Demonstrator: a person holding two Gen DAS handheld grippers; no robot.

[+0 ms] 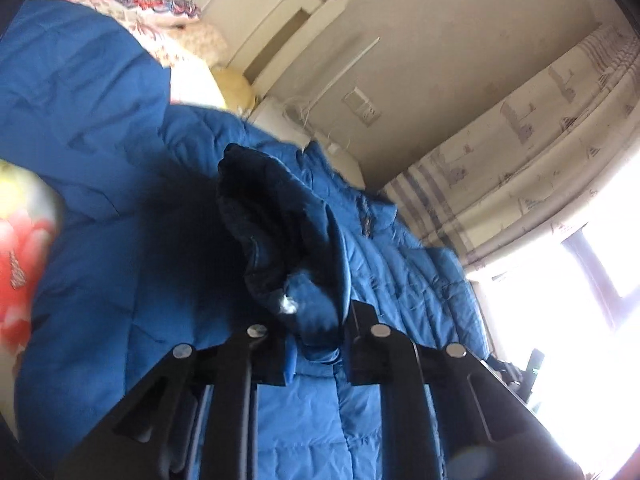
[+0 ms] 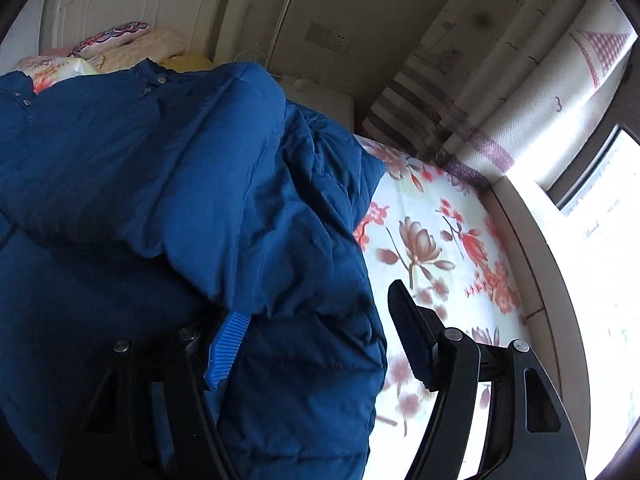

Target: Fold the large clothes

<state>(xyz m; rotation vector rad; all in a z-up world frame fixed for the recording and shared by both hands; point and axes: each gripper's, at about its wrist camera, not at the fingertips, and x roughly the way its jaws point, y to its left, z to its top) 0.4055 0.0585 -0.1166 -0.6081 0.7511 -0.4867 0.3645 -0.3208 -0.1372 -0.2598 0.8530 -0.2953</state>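
Big blue quilted puffer coat (image 2: 160,200) lies on the floral bedsheet (image 2: 432,216), mid-fold. Left gripper (image 1: 316,344) pinches a cuff/edge fold, jaws narrow. Right gripper (image 2: 316,340) wide, empty, coat edge betw. fingers. Next prob.: re-grip w/ right, fold over.

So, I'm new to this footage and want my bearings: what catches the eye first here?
A big blue padded coat sprawls over a bed with a floral sheet, filling most of both views. The left gripper is pinched on a bunched fold of it, while the right gripper stands open at the coat's edge. A bright window glares on the right.
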